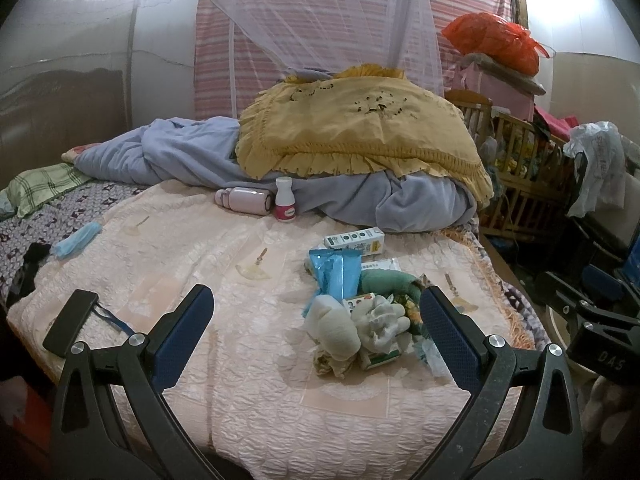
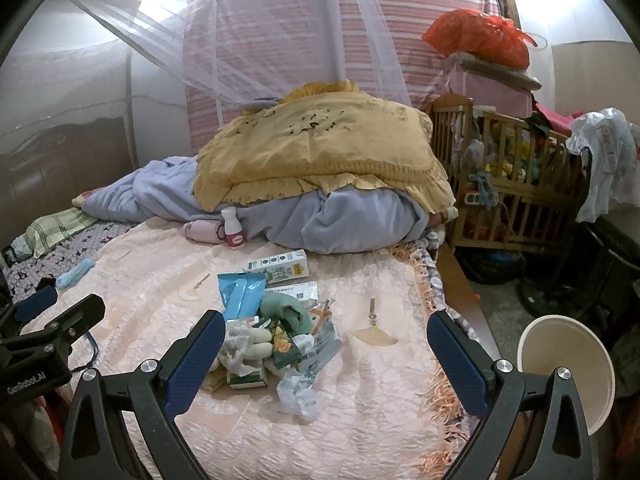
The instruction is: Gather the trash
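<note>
A heap of trash (image 1: 360, 308) (image 2: 276, 336) lies on the pink quilted bedspread (image 1: 200, 264) (image 2: 360, 380): crumpled tissues (image 1: 340, 332), a blue wrapper (image 1: 336, 272) (image 2: 240, 292), small cartons (image 1: 354, 238) (image 2: 280, 266) and a clear plastic wad (image 2: 298, 394). My left gripper (image 1: 316, 320) hovers open just before the heap, its right finger beside the pile's edge. My right gripper (image 2: 324, 344) is open too, with the heap near its left finger. Nothing is held. A blue face mask (image 1: 74, 240) (image 2: 74, 273) lies at the left.
A white bottle (image 1: 285, 200) (image 2: 233, 233) and a pink flask (image 1: 242, 200) stand by the blue duvet (image 1: 180, 152) under a yellow cover (image 1: 352, 132). A wooden crib (image 2: 508, 184) flanks the bed on the right. A white bucket (image 2: 568, 364) sits on the floor at right.
</note>
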`<state>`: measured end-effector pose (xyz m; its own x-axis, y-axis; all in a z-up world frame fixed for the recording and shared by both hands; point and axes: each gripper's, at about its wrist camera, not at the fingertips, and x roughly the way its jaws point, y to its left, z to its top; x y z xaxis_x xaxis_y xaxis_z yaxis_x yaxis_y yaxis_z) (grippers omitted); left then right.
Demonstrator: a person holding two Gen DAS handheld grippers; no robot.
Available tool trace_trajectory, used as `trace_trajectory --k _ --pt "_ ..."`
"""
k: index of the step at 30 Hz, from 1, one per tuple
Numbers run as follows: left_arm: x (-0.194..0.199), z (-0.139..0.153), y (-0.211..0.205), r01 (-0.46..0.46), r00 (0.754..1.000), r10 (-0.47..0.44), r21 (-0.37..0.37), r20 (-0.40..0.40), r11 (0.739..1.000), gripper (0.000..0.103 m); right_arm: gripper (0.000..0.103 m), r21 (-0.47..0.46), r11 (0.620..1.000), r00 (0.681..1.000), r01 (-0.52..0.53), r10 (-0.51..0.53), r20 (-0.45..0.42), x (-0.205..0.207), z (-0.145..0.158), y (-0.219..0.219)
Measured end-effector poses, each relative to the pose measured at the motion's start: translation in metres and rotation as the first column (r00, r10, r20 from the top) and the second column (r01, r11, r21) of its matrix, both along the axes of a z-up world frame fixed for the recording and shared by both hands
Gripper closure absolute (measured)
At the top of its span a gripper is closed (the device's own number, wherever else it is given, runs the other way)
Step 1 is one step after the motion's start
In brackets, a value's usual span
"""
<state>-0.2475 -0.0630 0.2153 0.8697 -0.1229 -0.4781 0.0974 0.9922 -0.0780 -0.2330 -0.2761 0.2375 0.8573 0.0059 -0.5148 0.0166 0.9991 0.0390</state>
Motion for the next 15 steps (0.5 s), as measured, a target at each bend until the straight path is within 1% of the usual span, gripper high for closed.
trace_trajectory --k 2,11,15 --pt "-0.001 0.001 -0.001 0.001 1.0 -0.001 -0.003 -0.001 1.0 0.001 0.003 0.005 1.0 1.0 -0.001 0.001 -0.004 0.001 -0.002 0.0" --pt "0.003 -0.013 0.006 -0.013 1.0 0.013 -0.009 -0.016 1.0 0.001 0.003 0.012 1.0 1.0 -0.007 0.008 -0.015 0.003 -0.008 -0.001" --pt "0.005 -0.015 0.007 -0.016 1.0 0.015 -0.012 -0.024 1.0 0.001 0.003 0.009 1.0 1.0 -0.012 0.012 -0.026 0.005 -0.012 -0.001"
